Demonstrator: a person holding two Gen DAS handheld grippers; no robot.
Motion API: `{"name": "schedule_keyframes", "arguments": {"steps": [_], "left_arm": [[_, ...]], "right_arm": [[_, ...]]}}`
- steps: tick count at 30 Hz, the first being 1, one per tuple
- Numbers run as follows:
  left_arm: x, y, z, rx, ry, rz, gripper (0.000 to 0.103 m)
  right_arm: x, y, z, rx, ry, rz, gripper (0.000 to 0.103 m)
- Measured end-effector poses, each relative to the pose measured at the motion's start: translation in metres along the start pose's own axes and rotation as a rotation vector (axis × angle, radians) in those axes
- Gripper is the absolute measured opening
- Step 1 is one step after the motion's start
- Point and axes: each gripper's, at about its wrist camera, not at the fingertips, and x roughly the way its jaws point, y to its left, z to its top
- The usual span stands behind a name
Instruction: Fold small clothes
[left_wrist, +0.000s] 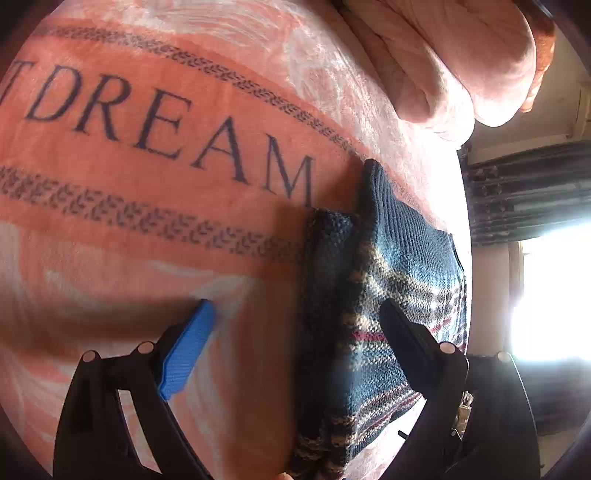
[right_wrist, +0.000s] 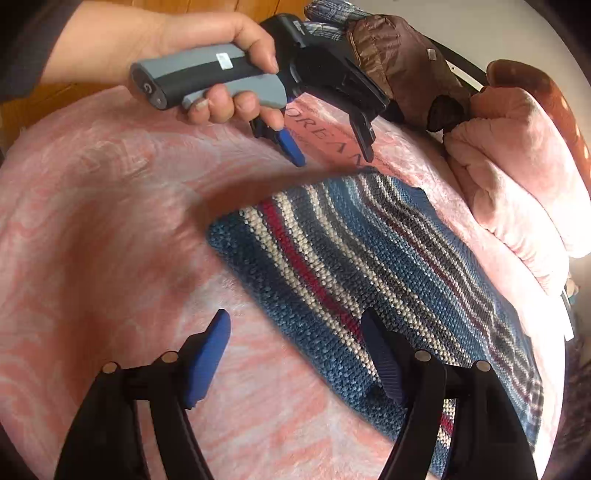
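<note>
My left gripper (right_wrist: 334, 157), gripped around its grey handle by my hand (right_wrist: 221, 70), tips downward at the far side with its fingers spread wide, while my right gripper (right_wrist: 295, 332) sits near, pointing forward, its blue-padded fingers (right_wrist: 207, 363) equally parted.

This is a bedroom in a home. The work surface is a bed covered by a soft pink blanket (left_wrist: 155, 122) printed with the word DREAM between dark patterned bands. A bunched pink quilt (right_wrist: 517, 177) lies at its far edge, with a brown padded jacket (right_wrist: 399, 62) thrown down close by. A wooden floor (right_wrist: 207, 7) shows beyond the bed, and dark curtains (left_wrist: 524, 192) hang next to a bright window (left_wrist: 554, 288).
</note>
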Motion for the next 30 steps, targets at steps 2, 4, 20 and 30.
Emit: {"name": "schedule_keyframes", "arguments": {"steps": [2,4,20,30], "left_arm": [[0.007,-0.005,0.004,0.015,0.027,-0.022,0.090],[0.015,-0.012,0.007,0.028,0.048,-0.034,0.091],[0.052,-0.045,0.018,0.057,0.137,-0.125,0.095],[0.052,-0.035,0.026,0.010,0.138,-0.102,0.028]], "right_arm": [[0.007,0.006,0.001,-0.019,-0.001,-0.030,0.073],[0.012,0.012,0.000,-0.046,-0.004,-0.057,0.073],[0.030,0.060,0.025,-0.181,-0.104,-0.249,0.073],[0.043,0.068,0.039,-0.167,-0.084,-0.272,0.041]]}}
